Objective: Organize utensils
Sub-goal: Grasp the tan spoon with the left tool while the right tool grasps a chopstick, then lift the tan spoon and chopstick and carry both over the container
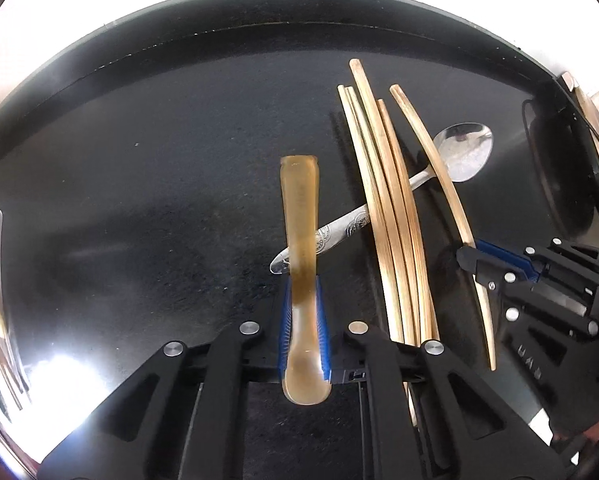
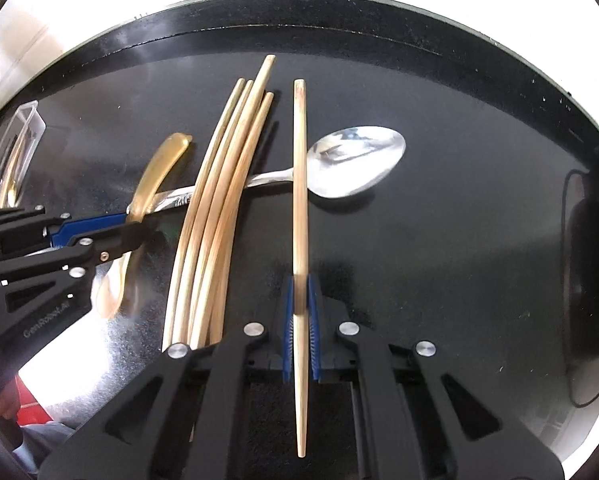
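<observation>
Left gripper (image 1: pixel 304 320) clamps the amber plastic spoon (image 1: pixel 301 240); right gripper (image 2: pixel 300 320) clamps one bamboo chopstick (image 2: pixel 299 184); four chopsticks (image 2: pixel 219 208) lie across the steel spoon (image 2: pixel 355 162)

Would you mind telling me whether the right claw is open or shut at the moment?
Shut: the right claw has its blue pads pressed against a single chopstick, which runs straight between them.

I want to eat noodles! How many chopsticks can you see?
5. Four chopsticks lie bunched on the black table, across the metal spoon. The fifth chopstick is pinched in the right gripper. More may hide in the clear box.
</observation>
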